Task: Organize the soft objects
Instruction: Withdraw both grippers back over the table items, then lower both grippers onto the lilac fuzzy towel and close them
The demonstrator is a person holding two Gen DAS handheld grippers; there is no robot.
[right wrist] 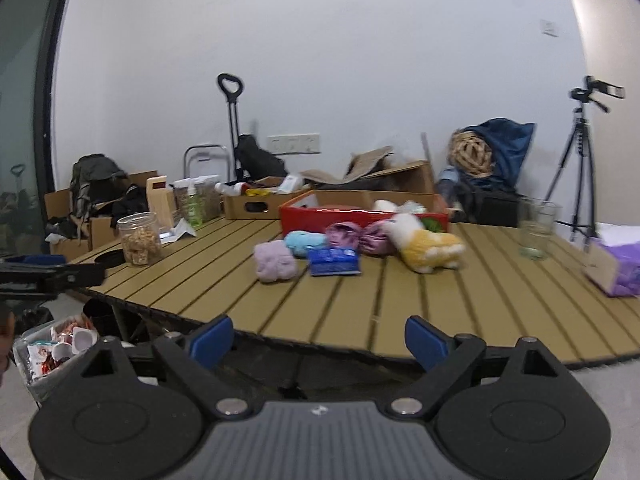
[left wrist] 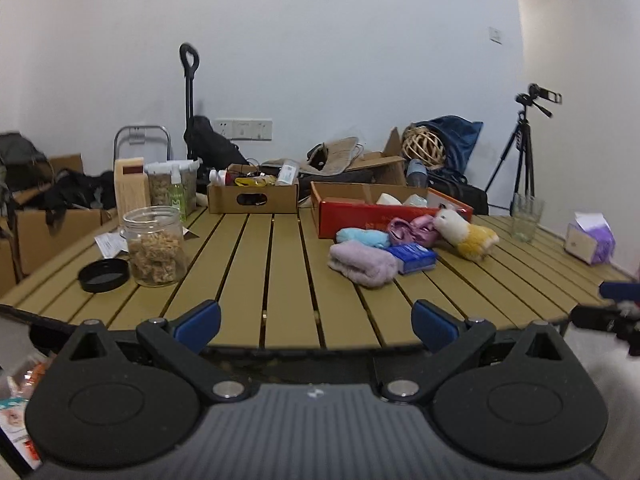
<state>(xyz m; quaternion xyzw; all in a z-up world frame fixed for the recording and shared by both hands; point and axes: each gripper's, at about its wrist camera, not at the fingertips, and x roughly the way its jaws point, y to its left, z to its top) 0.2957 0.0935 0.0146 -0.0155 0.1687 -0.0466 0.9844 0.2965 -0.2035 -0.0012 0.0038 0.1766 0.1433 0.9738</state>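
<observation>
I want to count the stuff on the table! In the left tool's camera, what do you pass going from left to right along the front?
Black lid → glass jar of snacks → lavender fuzzy roll → blue packet → yellow-and-white plush toy → empty drinking glass → purple tissue box.

On the tan slatted table (left wrist: 248,264) sit a lilac fuzzy towel roll (left wrist: 362,266), a sky-blue plush roll (left wrist: 362,237), a shiny pink-purple pouch (left wrist: 412,230), a blue printed tissue pack (left wrist: 414,258), a white-and-yellow plush alpaca (left wrist: 466,234), a red box (left wrist: 360,216), and a purple-and-white tissue box (left wrist: 590,238).
</observation>
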